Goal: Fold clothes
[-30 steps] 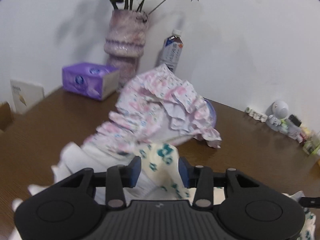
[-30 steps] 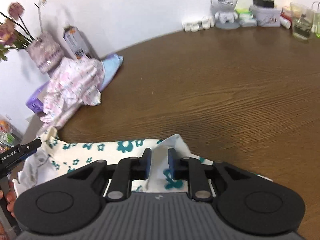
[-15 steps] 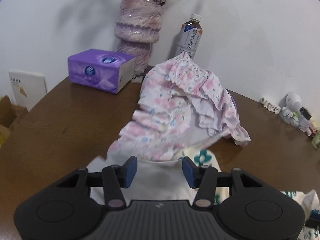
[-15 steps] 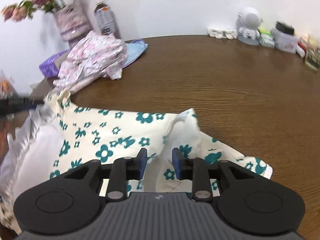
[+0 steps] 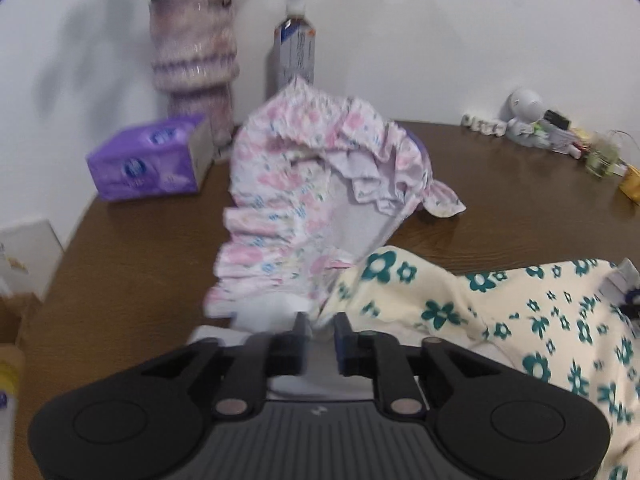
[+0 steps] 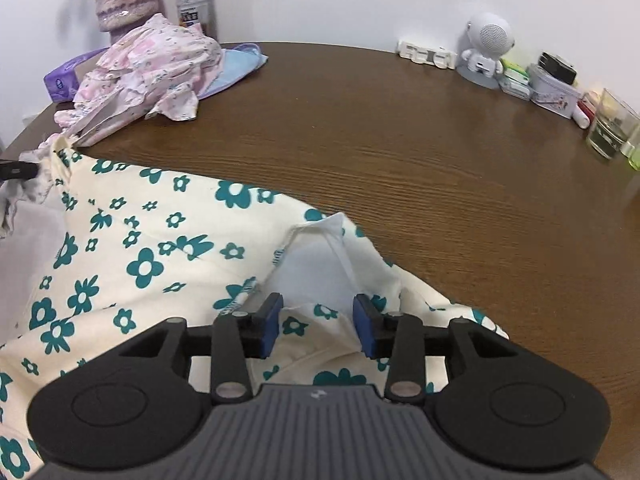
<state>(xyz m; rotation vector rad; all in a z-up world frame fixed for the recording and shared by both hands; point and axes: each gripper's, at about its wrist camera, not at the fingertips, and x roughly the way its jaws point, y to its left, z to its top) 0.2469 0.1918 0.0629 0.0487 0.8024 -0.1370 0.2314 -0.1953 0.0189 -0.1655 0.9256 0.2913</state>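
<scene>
Garment, cream with teal flowers, lies spread on the table. Left gripper has just been closing, its jaws narrow around white fabric at the garment's edge. Right gripper has just been opening; spread jaws no longer pinch the cloth between them, so that corner looks placed.

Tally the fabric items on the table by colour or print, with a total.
Cream with teal flowers: 1, the garment spread in front.
Pink floral with ruffles: 1, the garment heaped near the vase.
Light blue: 1, a cloth under the pink heap.
Total: 3
</scene>
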